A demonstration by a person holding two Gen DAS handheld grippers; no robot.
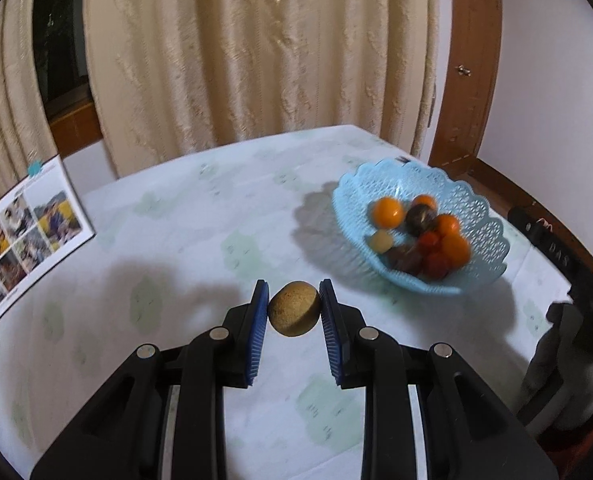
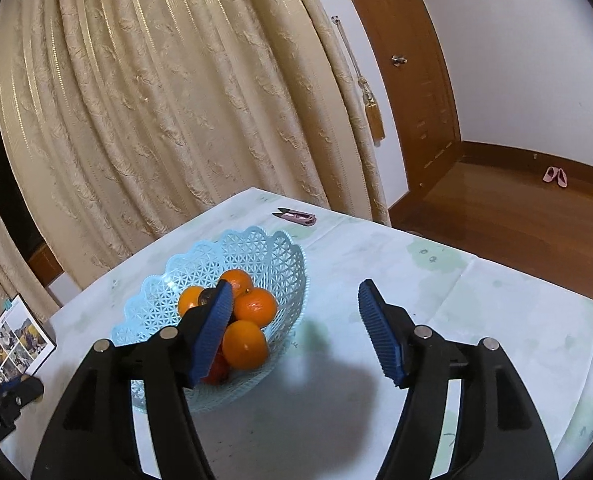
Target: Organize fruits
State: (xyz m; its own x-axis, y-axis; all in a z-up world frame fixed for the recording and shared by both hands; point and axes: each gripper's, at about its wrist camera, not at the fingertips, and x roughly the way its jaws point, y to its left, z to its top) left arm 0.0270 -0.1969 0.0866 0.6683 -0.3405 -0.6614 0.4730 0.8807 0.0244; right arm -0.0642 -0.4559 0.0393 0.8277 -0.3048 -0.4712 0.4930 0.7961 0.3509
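Desk [image 1: 184, 216] scene: left hand-held gripper [image 1: 293, 307] clamps brown fruit [image 1: 293, 314], basket [image 1: 492, 236] at 2 o'clock; right hand-held gripper [image 2: 296, 322] gapes empty.

A basket [image 1: 472, 276] stands on the table [image 1: 200, 216] toward its right edge, with fruits [image 1: 424, 232] piled in it. A calendar [image 1: 24, 236] stands at the left edge. Clippers [image 2: 296, 216] lie near the far edge, behind the basket. A curtain [image 1: 256, 52] hangs behind the table.
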